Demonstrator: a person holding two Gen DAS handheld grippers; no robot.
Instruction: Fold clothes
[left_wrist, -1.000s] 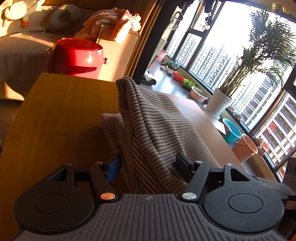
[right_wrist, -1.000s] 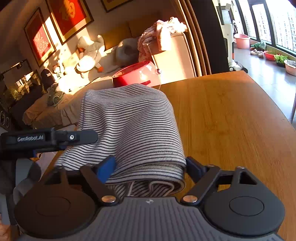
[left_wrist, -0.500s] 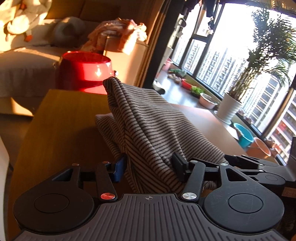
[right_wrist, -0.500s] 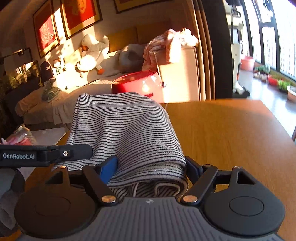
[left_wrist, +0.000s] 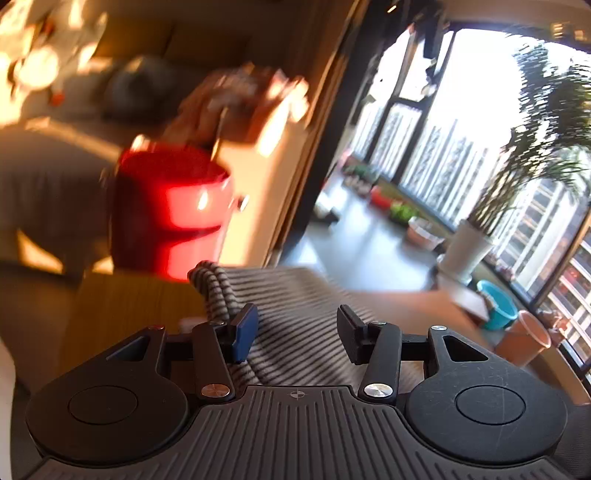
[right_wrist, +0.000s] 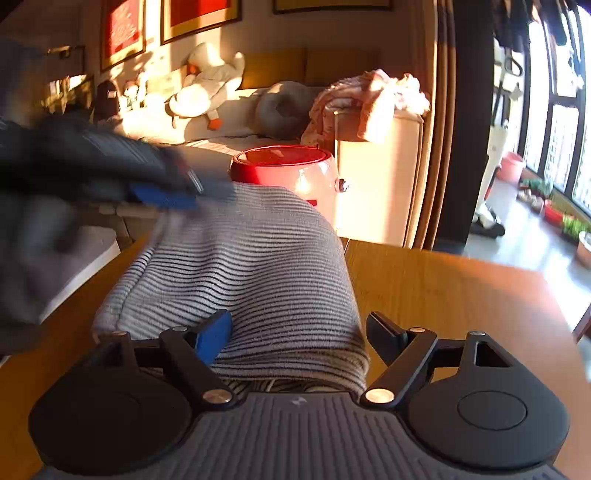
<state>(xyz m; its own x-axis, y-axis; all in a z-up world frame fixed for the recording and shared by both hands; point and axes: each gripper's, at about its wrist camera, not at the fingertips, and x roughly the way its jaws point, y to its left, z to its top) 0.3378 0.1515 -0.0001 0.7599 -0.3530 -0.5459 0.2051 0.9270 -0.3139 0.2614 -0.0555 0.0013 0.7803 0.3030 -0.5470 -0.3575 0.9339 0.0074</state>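
A grey striped garment (right_wrist: 258, 266) lies folded in a thick bundle on the wooden table (right_wrist: 443, 295). My right gripper (right_wrist: 299, 332) is open and straddles the bundle's near end, with a small gap at the right finger. My left gripper (left_wrist: 296, 328) is open and hovers over the garment (left_wrist: 295, 291), whose folded edge rises beside the blue left pad. The left wrist view is blurred by motion. In the right wrist view the left gripper (right_wrist: 162, 194) shows as a dark blur above the garment's far left corner.
A red pot (right_wrist: 288, 166) stands just past the table's far edge, with a white cabinet (right_wrist: 380, 177) draped in pink clothes behind it. A sofa with a plush duck (right_wrist: 207, 88) is at the back. Potted plants (left_wrist: 465, 251) line the window.
The left gripper has let the garment's raised end drop and swung up and away, now blurred. The garment lies flatter on the table. The right gripper has barely moved.
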